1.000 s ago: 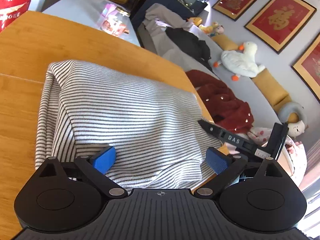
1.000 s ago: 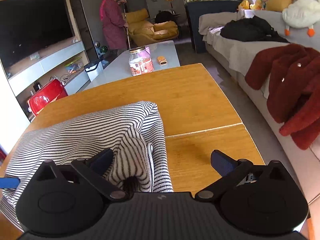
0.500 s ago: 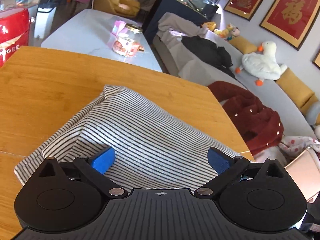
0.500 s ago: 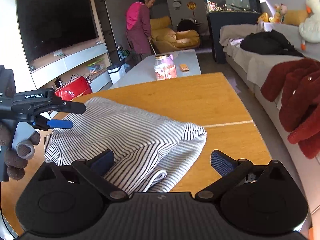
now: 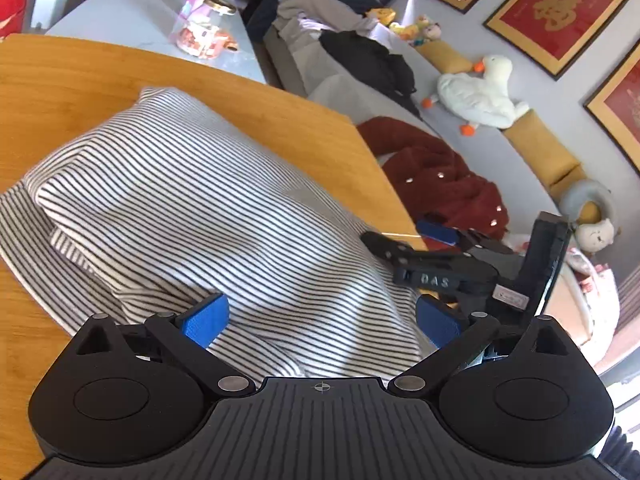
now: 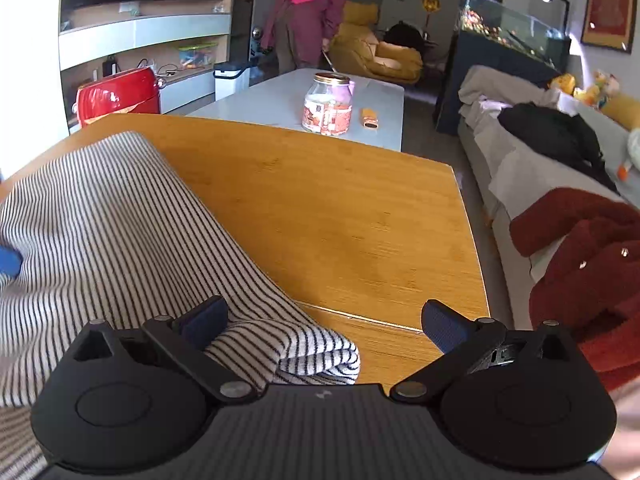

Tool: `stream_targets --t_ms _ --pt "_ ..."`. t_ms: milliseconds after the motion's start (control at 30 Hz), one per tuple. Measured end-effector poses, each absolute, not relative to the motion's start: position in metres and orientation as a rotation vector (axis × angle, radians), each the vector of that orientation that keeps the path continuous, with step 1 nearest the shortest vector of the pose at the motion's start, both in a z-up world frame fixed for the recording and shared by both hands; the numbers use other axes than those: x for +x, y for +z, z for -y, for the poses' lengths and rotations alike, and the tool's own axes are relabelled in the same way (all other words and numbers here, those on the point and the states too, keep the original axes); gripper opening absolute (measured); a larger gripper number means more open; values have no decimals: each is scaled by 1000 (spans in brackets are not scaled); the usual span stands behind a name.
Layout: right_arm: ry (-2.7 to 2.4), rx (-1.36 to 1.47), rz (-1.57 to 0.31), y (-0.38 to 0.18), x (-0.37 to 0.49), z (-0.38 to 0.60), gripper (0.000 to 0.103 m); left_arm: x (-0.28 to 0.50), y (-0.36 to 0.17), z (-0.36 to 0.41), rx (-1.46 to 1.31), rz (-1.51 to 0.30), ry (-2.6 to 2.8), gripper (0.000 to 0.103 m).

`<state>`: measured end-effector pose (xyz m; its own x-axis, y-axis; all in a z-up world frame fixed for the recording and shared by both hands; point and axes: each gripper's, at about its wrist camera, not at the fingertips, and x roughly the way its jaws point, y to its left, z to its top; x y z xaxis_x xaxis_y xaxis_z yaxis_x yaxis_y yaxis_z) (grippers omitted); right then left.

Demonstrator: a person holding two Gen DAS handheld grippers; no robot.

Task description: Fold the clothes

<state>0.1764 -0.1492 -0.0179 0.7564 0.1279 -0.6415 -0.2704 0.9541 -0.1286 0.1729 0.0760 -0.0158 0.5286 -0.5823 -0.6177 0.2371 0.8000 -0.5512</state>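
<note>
A black-and-white striped garment lies folded in layers on the wooden table. My left gripper hovers open over its near edge, blue pads on either side of the cloth and holding nothing. At the garment's right side my right gripper shows in the left wrist view, jaws apart. In the right wrist view, my right gripper is open above the garment's folded corner, its left pad over the cloth and its right pad over bare wood. A blue pad of the left gripper peeks in at the left edge.
Beyond the wooden table stands a white table with a glass jar. A red appliance sits at far left. A person in pink stands at the back. A sofa holds a red coat, a dark garment and a goose plush.
Half a second ago both grippers were drawn back from the garment; they are now low at its near edge and right corner again. Both stayed open. The bunched fabric now lies flatter.
</note>
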Motion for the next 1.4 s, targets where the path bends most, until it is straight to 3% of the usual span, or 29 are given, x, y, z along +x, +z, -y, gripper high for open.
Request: stream_targets --t_ms 500,833,933,1400 --pt "279 -244 -662 -14 104 132 103 230 -17 -77 -364 -825 -453 102" --pt "295 -22 -689 -1 105 163 103 153 0 -72 -184 -795 -456 103" --pt "250 -127 -689 -15 104 151 103 136 -10 -71 -157 -829 -490 103" --pt "258 -126 -699 -14 66 129 103 147 -23 -90 -130 -819 -426 103"
